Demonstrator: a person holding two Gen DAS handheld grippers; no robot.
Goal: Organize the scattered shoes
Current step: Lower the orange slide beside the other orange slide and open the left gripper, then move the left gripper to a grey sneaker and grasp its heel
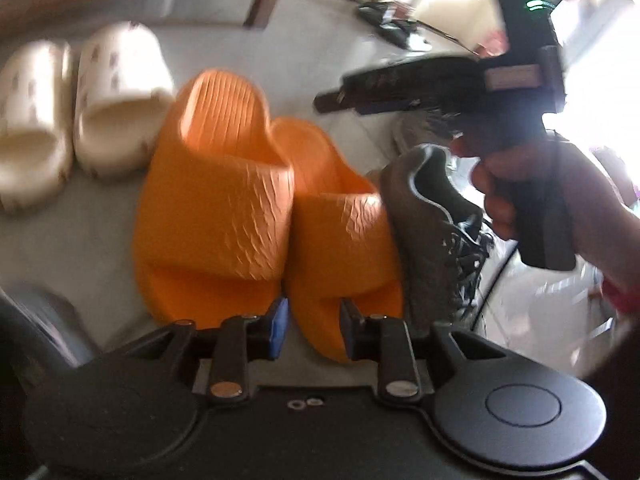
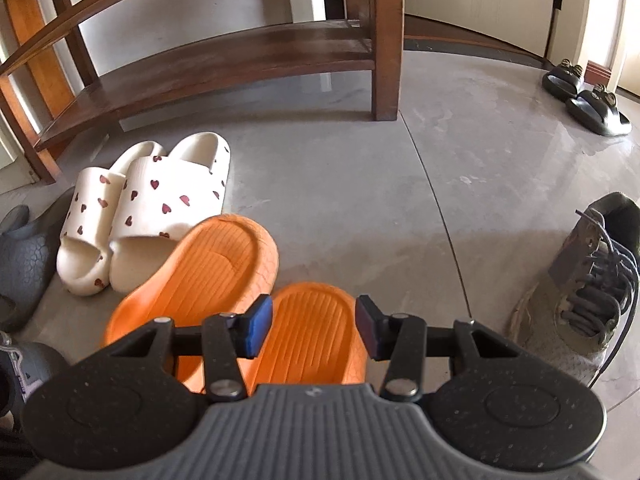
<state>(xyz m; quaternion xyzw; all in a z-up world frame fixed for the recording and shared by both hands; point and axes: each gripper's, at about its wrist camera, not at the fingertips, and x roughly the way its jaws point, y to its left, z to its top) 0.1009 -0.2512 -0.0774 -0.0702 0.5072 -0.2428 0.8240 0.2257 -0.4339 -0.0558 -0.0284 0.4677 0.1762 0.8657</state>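
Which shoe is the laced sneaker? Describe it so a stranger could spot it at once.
Start at the wooden shoe rack and come forward across the grey floor to the orange slides. The sneaker sits alone to their right. It is the only grey-brown laced shoe; everything else nearby is an open slip-on slide.

Daylit throughout, brightest at the right edge of the left wrist view, where a blown-out window (image 1: pixel 592 92) washes out detail and throws glare behind the hand (image 1: pixel 532 192). Smeared by motion blur there too: soft cream slippers (image 1: pixel 80 120), streaky orange slippers (image 1: pixel 248 200), hazy sneaker (image 1: pixel 436 232). Much sharper through the right wrist view, evenly lit with a pale sheen on the floor (image 2: pixel 480 128), soft short shadows under the wooden shelf (image 2: pixel 224 64), and strong fisheye bending of straight lines toward dark rounded corners.
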